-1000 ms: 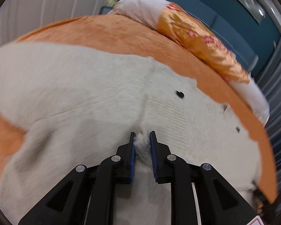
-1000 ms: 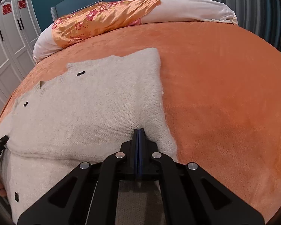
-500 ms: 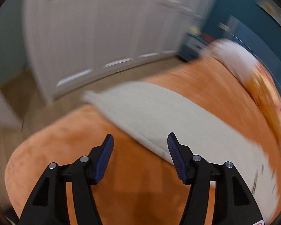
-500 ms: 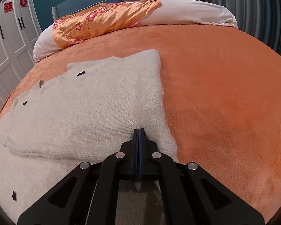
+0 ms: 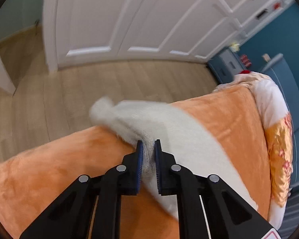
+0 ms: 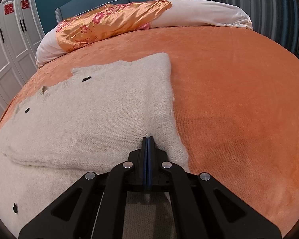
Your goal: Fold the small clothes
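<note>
The cream sweater (image 6: pixel 93 119) is lying on the orange bed (image 6: pixel 239 103) with one fold already showing, the left hand-held gripper (image 5: pixel 148 149) clamping its sleeve and the right hand-held gripper (image 6: pixel 148 145) pinching its near edge, so folding is appearing only partly done.

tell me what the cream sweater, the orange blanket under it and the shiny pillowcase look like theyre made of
Cream sweater: seemingly a fuzzy wool-like knit; stitch rows and a soft halo show, matte finish.
Orange blanket: probably plush fleece; short dense nap, soft sheen.
Pillowcase: satin-like, maybe silk or polyester; glossy highlights, floral pattern.
</note>
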